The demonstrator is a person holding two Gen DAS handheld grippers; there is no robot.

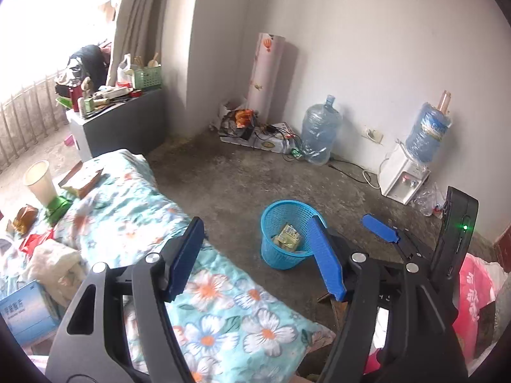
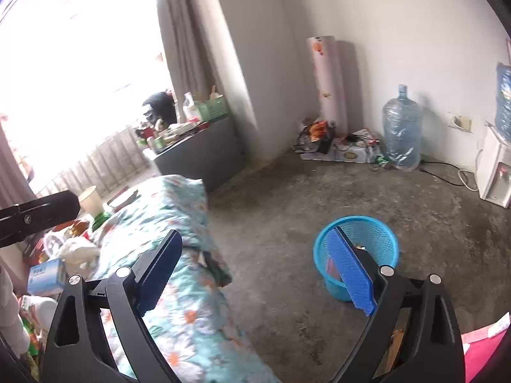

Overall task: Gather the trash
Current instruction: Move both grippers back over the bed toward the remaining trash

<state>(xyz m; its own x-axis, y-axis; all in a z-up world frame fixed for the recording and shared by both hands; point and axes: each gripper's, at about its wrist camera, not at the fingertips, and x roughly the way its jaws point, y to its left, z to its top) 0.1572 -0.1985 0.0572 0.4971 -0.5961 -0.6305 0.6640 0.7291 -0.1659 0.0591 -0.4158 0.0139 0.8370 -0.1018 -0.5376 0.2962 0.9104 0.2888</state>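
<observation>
Both pairs of fingers stand wide apart with nothing between them: the left gripper (image 1: pixel 255 258) hangs over the near edge of the bed (image 1: pixel 134 204), and the right gripper (image 2: pixel 255 274) spans the gap between the bed's side and the blue basket (image 2: pixel 377 236). The basket sits upright on the bare concrete floor (image 2: pixel 319 198), well apart from the wall and just beside the bed's long edge; a yellow-green crumpled packet (image 1: pixel 287 237) lies inside it. In the left wrist view the right gripper's blue pads (image 1: pixel 380 228) show just right of the basket. The floor between basket and far wall is open, bounded by a water jug (image 1: pixel 319 134), a white dispenser (image 1: pixel 404 175) and a heap of cables and boxes (image 1: pixel 255 131) in the corner. More trash lies at the bed's far left: a paper cup (image 1: pixel 40 180), a brown wrapper (image 1: pixel 25 218), a blue box (image 1: pixel 24 316). A grey worktop (image 1: pixel 127 121) crowded with bottles closes the bed's head end.
</observation>
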